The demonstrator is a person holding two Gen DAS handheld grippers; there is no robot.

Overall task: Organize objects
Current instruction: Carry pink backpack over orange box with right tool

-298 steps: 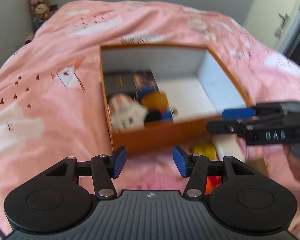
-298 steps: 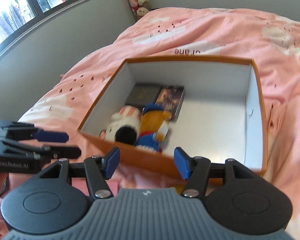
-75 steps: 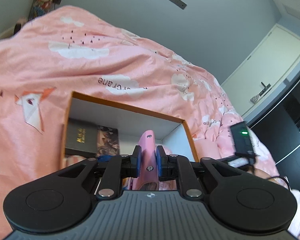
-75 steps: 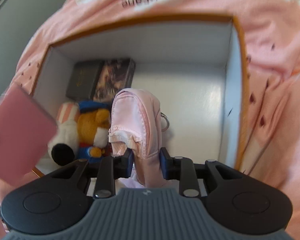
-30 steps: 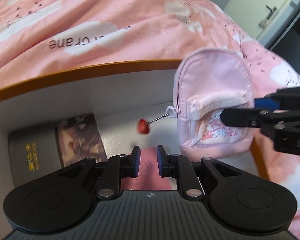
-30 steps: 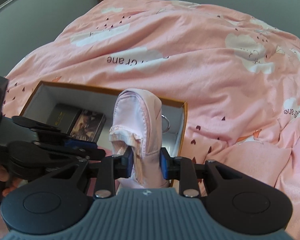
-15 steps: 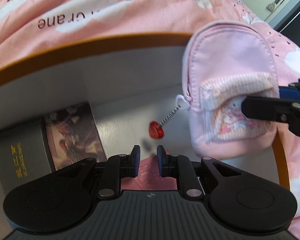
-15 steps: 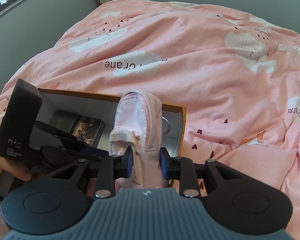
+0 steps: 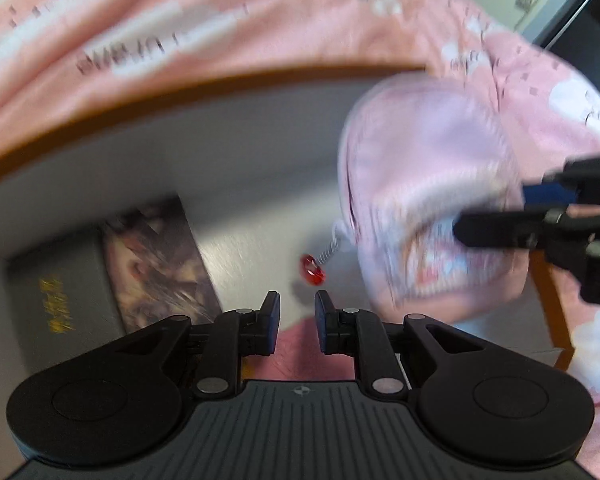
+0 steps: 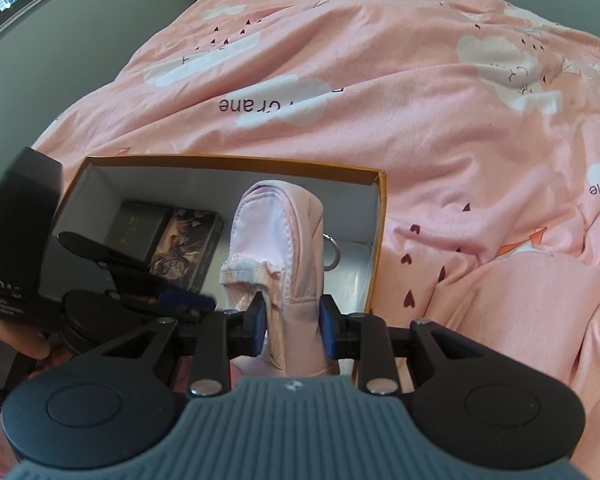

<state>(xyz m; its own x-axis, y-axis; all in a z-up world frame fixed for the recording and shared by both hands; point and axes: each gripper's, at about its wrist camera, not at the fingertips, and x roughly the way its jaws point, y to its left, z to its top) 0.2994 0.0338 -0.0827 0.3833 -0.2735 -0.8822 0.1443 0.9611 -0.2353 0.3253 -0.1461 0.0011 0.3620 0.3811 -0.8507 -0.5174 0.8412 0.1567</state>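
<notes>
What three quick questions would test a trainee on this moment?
1. True or false: the right gripper is shut on the pink mini backpack.
2. Which lies inside the orange box? A) a dark book with gold lettering; B) a cup; C) a shoe.
3. Fill in: the charm hanging from the backpack's chain is ____.
Key: 1 true; 2 A; 3 red.
</notes>
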